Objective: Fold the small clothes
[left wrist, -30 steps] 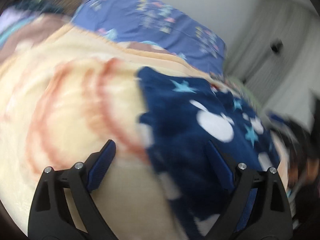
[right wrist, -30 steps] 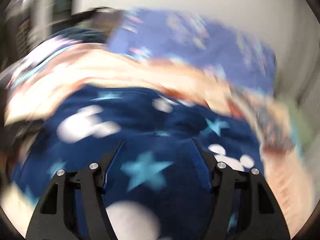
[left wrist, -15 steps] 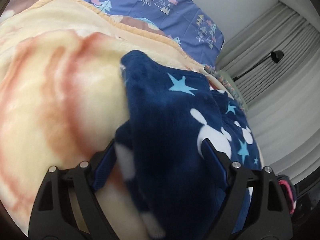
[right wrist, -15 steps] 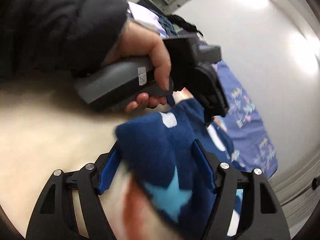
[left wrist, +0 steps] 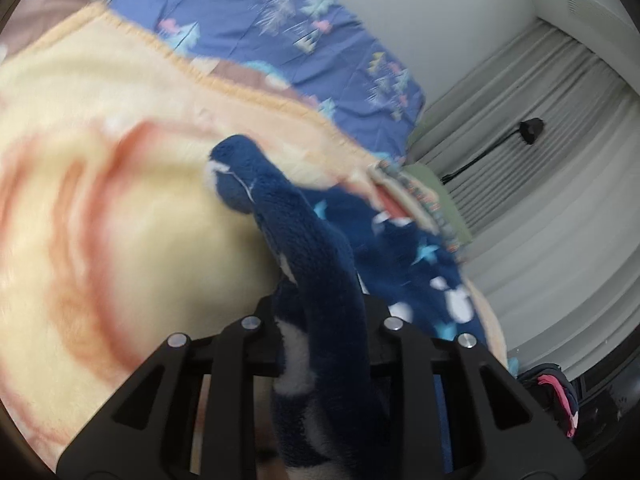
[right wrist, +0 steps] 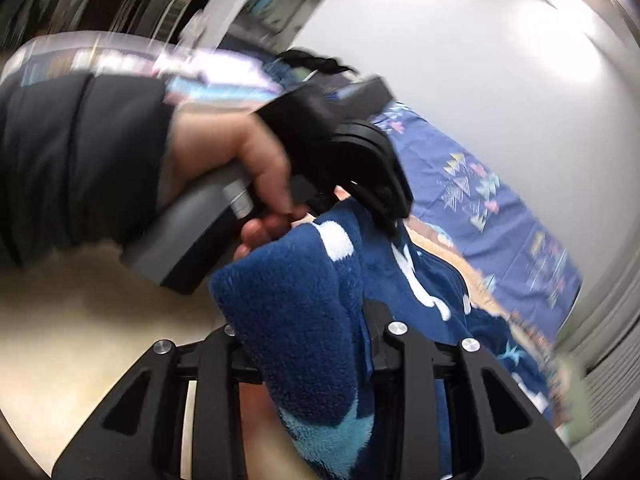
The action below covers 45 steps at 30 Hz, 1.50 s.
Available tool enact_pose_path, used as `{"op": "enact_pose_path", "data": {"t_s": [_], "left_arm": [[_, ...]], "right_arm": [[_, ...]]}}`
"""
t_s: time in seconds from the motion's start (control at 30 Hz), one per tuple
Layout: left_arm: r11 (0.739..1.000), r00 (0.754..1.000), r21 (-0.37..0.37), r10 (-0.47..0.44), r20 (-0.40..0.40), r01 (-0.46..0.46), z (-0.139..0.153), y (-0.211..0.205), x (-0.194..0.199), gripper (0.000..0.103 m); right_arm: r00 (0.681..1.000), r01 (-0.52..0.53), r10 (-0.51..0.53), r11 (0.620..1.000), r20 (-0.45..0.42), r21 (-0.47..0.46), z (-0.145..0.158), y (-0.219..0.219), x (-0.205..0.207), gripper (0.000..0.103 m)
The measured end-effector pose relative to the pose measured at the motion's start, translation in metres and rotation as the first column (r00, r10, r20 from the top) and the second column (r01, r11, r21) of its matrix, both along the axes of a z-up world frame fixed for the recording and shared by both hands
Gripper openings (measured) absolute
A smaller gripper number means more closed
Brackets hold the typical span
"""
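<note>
A navy fleece garment [left wrist: 320, 264] with white shapes and light blue stars lies on a cream and orange blanket [left wrist: 100, 208]. My left gripper [left wrist: 320, 320] is shut on a bunched edge of it, which rises between the jaws. My right gripper [right wrist: 316, 332] is shut on another edge of the same garment [right wrist: 296, 320]. In the right wrist view the person's hand holds the left gripper's grey handle [right wrist: 192, 236] just beyond the cloth, so the two grippers are close together.
A blue patterned pillow or sheet [left wrist: 280, 40] lies at the far side of the bed. Grey curtains [left wrist: 540, 160] and a black lamp [left wrist: 528, 128] stand to the right. A pile of dark clothes [left wrist: 556, 400] sits at the lower right.
Both grippers went from open over the flat garment to shut on its edge. The gripped edge is now lifted and bunched, and the grippers have come close together.
</note>
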State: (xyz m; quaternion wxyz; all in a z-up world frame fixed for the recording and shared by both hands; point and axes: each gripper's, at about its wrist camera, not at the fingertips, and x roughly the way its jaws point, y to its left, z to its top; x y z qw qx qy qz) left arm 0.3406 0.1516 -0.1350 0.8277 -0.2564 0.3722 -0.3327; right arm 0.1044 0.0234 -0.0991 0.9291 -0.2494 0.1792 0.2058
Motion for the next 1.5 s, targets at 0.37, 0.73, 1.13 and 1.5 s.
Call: {"op": "enact_pose_path", "data": {"t_s": [0.37,0.73,1.13,1.5], "left_arm": [[0.975,0.969,0.174,-0.17,0.178,0.139,0.126,-0.131,-0.022,0.026],[0.869,0.944,0.425,-0.318,0.09,0.252,0.109,-0.331,-0.019,0.032],[0.769,0.918,0.566,-0.394,0.055,0.296,0.064,-0.416,-0.025,0.054],[0.721,0.86,0.664,-0.452,0.235,0.198,0.092,-0.328,-0.102,0.062]], "right_arm": [[0.992,0.125,-0.093,0.823,-0.086,0.555,0.072,-0.139,-0.011,0.032],[0.914,0.399,-0.08,0.347,-0.397,0.848,0.023,-0.339,-0.003,0.026],[0.849,0.523,0.001,0.133,-0.528,0.842,-0.056,-0.401,-0.002,0.025],[0.825,0.564,-0.101,0.202,-0.556,0.801,-0.048,-0.418,-0.024,0.045]]}}
